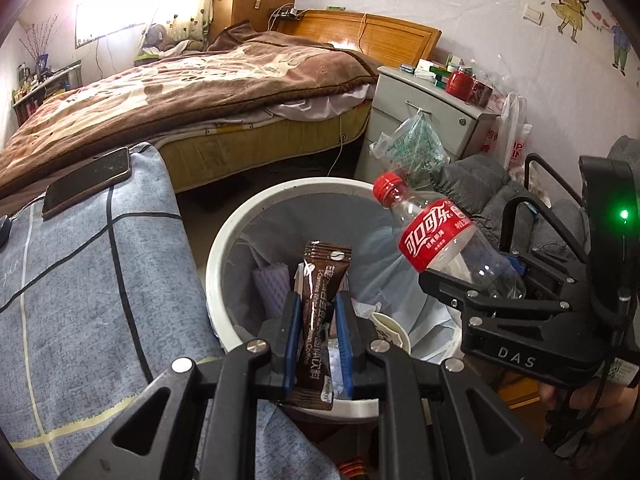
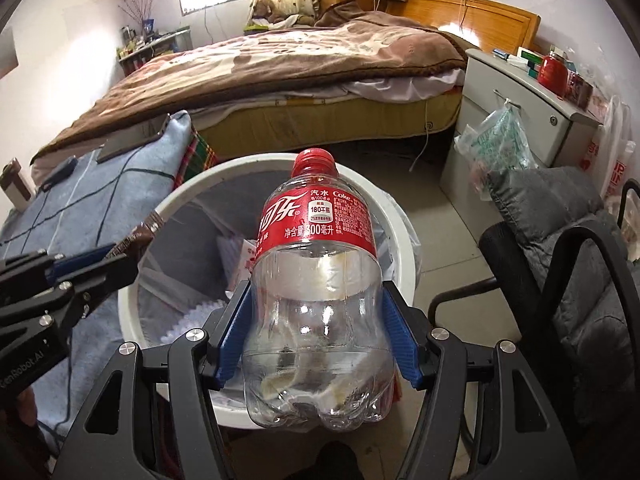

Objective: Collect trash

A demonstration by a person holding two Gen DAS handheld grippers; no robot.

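Both tongs holding trash over the round white plastic bin (image 1: 224, 248).
The left tongs (image 1: 318, 334), angling downward, are clamping a brown coffee sachet (image 1: 320, 320); the right tongs (image 2: 316, 332), likewise tilting down, are gripping a clear red-labelled plastic bottle (image 2: 316, 280) above the bin's rim.

The right gripper (image 2: 316, 336) squeezes a clear plastic bottle with a red cap and red label (image 2: 316, 280) between its blue pads (image 2: 394, 332). The bottle is empty and stands over a round white trash bin with a grey liner bag (image 2: 180, 196). Some white paper bits lie inside the bin. On the left, the left gripper (image 2: 116, 252) pinches a brown shiny packet (image 2: 146, 230) over the bin's rim. A bed with a brown blanket (image 2: 280, 60) is behind.
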